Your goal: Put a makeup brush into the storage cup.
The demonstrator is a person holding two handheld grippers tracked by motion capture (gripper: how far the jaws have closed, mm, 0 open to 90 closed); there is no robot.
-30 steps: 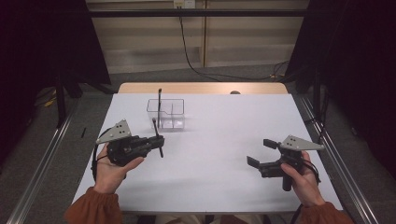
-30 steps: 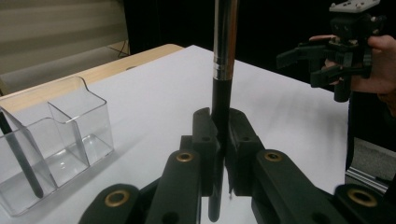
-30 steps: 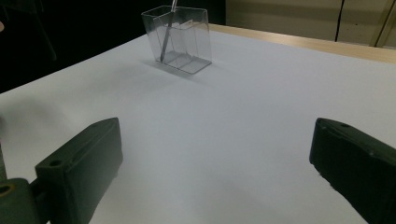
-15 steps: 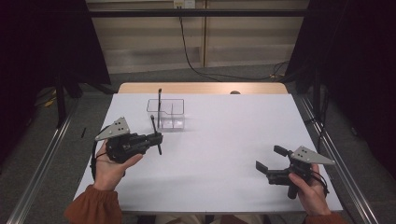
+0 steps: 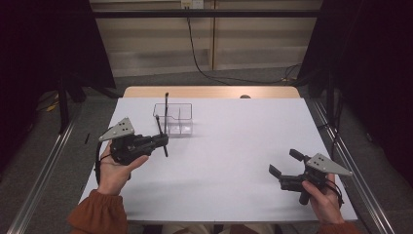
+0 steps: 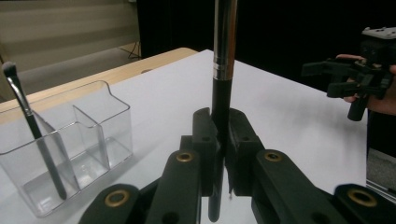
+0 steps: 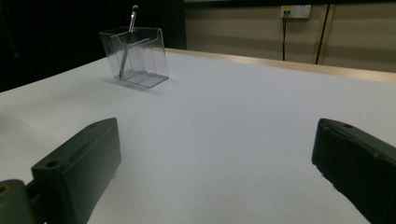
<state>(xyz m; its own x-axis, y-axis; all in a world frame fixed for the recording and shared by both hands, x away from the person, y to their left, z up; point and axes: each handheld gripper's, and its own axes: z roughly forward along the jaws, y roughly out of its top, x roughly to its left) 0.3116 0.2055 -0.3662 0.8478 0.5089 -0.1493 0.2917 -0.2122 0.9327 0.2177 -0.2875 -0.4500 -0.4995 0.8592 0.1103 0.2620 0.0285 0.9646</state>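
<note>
My left tongs (image 5: 163, 141) clamp a black makeup brush (image 6: 223, 60), upright, just short of the clear organizer (image 5: 176, 118). My right tongs (image 5: 282, 168) gape empty over the counter (image 5: 234, 146), well apart.

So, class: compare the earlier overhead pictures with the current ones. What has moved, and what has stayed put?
The right gripper, jaws open and empty, has drawn back toward the table's near right edge. The left gripper stays shut on the brush, beside the clear organiser, where another brush still stands.
</note>
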